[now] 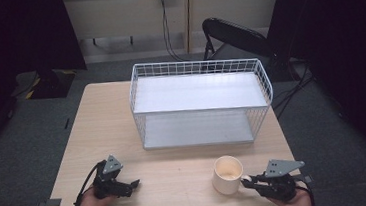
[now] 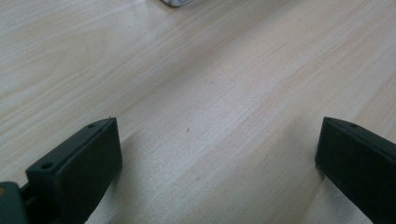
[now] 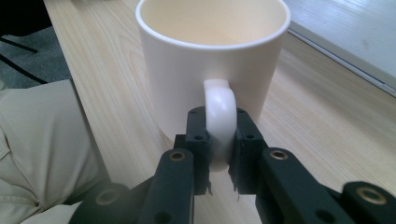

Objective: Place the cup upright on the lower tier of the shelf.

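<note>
A cream mug [image 1: 228,174] stands upright on the wooden table [image 1: 177,174], near the front right. My right gripper [image 1: 248,180] is shut on the mug's handle [image 3: 219,114]; both black pads [image 3: 197,135] press the handle from either side in the right gripper view. The mug [image 3: 212,60] is empty inside. At the front left, my left gripper [image 1: 135,183] rests low over the table, held in a hand. Its jaws stand wide apart over bare wood in the left gripper view, with nothing between them [image 2: 217,149].
A white wire basket [image 1: 201,101] with a pale floor stands at the back middle of the table. A black chair [image 1: 230,36] and cables lie on the grey floor behind. Trouser fabric [image 3: 42,149] shows below the table's front edge.
</note>
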A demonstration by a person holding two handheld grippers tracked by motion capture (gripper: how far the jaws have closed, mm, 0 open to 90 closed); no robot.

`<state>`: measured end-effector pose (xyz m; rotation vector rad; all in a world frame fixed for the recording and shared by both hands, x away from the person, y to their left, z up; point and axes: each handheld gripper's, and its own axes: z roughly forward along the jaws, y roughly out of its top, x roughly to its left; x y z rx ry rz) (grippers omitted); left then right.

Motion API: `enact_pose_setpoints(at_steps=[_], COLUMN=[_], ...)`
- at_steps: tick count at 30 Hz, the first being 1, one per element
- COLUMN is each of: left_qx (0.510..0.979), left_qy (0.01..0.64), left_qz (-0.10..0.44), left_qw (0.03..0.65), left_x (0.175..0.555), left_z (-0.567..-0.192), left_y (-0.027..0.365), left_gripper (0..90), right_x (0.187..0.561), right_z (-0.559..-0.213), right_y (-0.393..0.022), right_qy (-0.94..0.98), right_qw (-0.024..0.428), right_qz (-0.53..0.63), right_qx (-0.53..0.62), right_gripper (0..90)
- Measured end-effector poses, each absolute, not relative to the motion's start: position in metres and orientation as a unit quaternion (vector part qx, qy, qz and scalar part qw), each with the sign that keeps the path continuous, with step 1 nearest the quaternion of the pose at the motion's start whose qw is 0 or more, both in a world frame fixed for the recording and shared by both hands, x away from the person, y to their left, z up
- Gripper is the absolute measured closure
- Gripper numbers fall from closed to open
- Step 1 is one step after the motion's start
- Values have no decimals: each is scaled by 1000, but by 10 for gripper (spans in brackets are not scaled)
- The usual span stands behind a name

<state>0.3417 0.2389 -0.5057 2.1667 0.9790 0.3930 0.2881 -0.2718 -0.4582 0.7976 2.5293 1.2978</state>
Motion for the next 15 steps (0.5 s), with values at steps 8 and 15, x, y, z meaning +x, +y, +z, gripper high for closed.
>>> enact_pose_setpoints(at_steps=[8, 15], left_qx=[839, 840], left_qy=[380, 379], left_qz=[152, 152], left_qw=[358, 358], left_x=[342, 342], left_z=[-506, -506], left_y=[239, 239], left_gripper=[0, 0], right_x=[288, 288], right_z=[-456, -453], right_y=[-276, -278], right_qy=[848, 842], right_qw=[107, 112], right_qz=[439, 445], right_qx=[277, 282], right_gripper=[804, 804])
